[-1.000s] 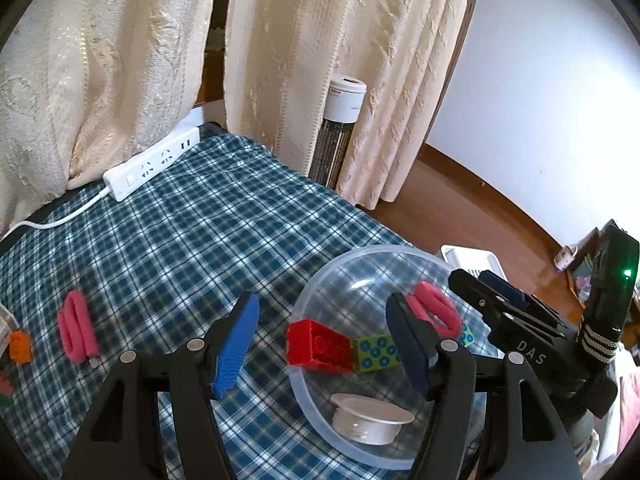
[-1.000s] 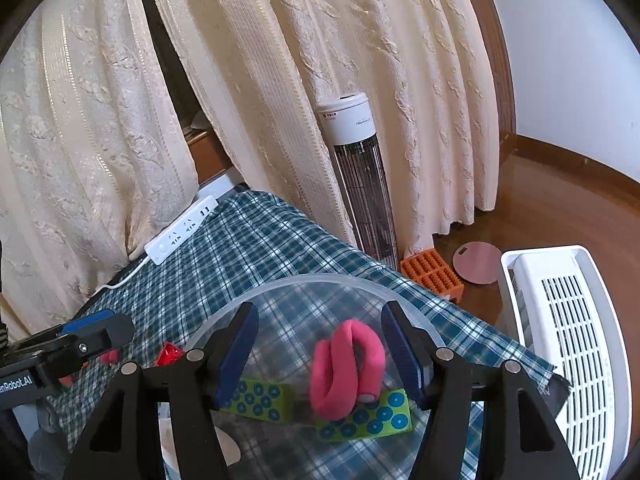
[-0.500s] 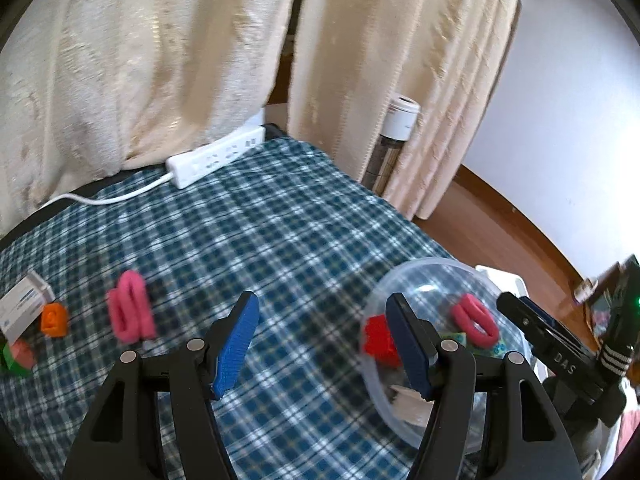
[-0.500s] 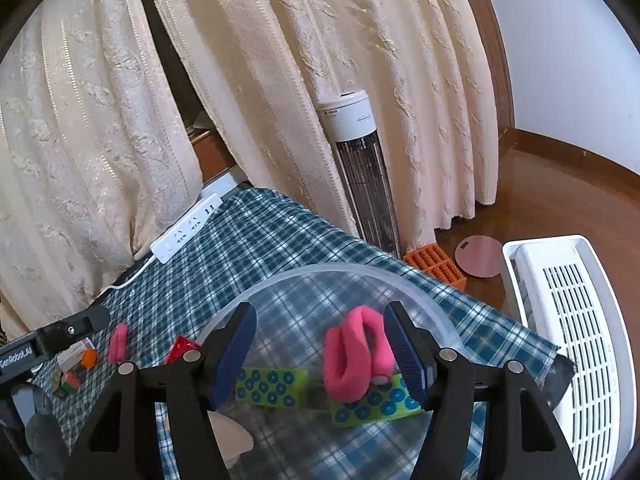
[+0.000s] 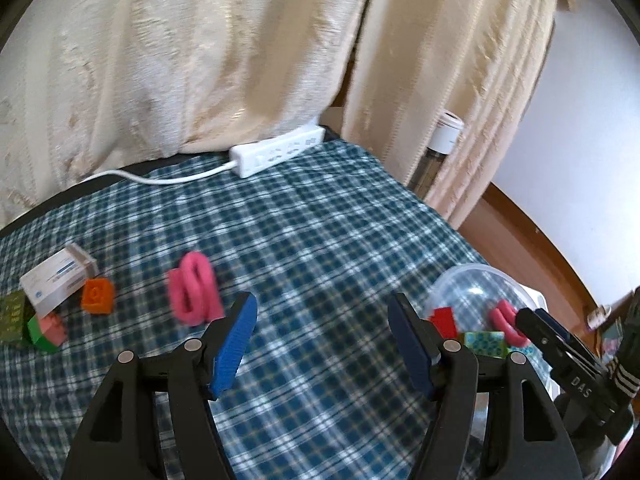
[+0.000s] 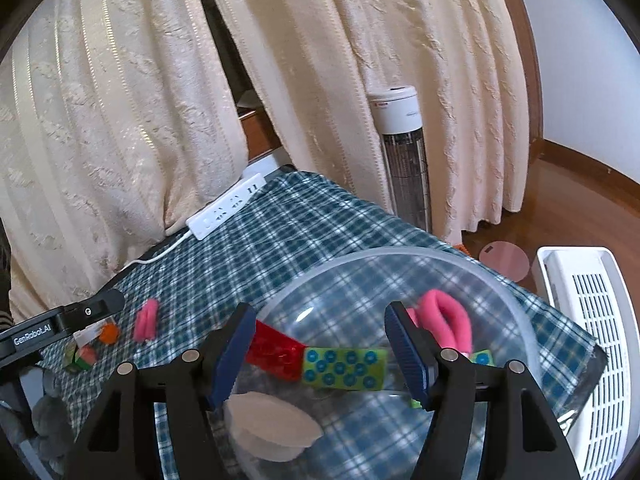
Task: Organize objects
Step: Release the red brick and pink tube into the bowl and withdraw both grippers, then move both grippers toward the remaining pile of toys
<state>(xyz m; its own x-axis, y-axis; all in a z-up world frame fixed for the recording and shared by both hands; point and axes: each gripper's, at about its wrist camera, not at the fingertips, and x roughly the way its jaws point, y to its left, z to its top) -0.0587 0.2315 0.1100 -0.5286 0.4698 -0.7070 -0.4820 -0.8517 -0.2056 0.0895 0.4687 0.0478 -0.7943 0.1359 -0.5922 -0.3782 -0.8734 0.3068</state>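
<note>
Your left gripper (image 5: 322,322) has swung away from the clear bowl (image 5: 478,276) toward the pink hair tie (image 5: 195,294) on the cloth; a small box (image 5: 58,276) and blocks have come into view.

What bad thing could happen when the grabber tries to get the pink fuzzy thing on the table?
The left gripper is open with nothing between its fingers, and the pink loop looks soft, so it might squash or slip out. The bowl sits near the table's corner, above the floor, with the right gripper over it; a bump could perhaps tip it off. The orange block and box lie close and could get knocked.
</note>
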